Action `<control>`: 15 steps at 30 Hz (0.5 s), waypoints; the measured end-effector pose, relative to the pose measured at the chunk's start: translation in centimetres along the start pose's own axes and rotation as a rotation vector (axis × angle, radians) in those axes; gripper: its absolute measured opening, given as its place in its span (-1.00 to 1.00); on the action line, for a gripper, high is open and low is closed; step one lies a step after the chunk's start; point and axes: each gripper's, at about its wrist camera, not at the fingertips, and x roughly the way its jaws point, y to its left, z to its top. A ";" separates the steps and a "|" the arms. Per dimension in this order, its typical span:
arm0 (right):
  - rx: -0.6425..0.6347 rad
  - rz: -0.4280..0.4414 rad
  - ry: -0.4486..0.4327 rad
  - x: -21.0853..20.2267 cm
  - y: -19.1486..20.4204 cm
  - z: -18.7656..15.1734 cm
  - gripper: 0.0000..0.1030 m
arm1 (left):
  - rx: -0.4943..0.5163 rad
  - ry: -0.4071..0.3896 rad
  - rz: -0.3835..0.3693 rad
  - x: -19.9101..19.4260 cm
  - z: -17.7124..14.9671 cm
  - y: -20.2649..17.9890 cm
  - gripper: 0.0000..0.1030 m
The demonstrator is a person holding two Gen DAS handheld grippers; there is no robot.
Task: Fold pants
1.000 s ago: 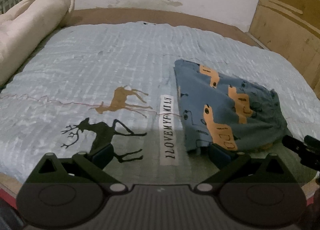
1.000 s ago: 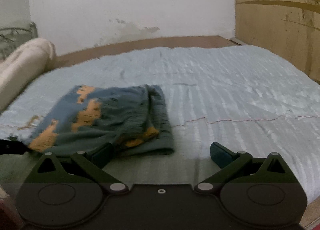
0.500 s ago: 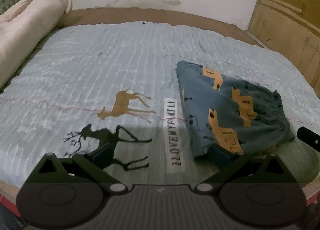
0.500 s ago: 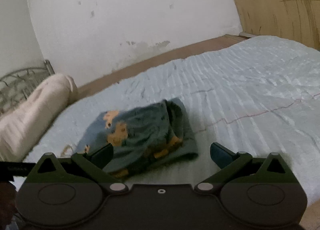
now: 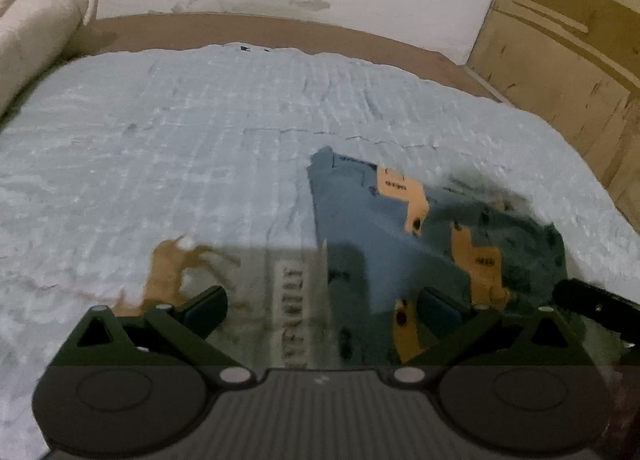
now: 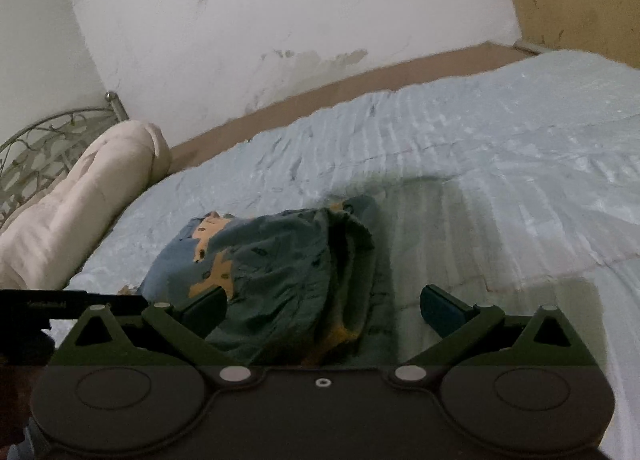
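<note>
The folded blue pants (image 5: 404, 236) with orange car prints lie on the pale blue bedspread (image 5: 200, 148), right of the middle in the left wrist view. My left gripper (image 5: 324, 306) is open just before their near left corner, its right finger at the cloth's edge. In the right wrist view the pants (image 6: 276, 260) lie straight ahead with the waistband side facing right. My right gripper (image 6: 324, 306) is open and low over their near end, holding nothing. The other gripper's dark tip (image 5: 592, 300) shows at the right of the left view.
A rolled cream quilt (image 6: 80, 196) lies along the bed's left side by a metal headboard (image 6: 36, 148). A brown bed frame (image 5: 280, 28) and white wall stand behind; wooden panels (image 5: 568, 44) rise at the right. Deer prints (image 5: 176, 264) and a text strip mark the spread.
Both grippers have moved forward and down toward the pants, which now fill more of each view. The right gripper has swung left to face them. The pants have not moved.
</note>
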 end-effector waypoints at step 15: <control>0.083 0.083 0.085 3.1 -1.2 1.8 0.99 | 0.017 0.021 -0.066 2.7 1.3 -1.2 0.99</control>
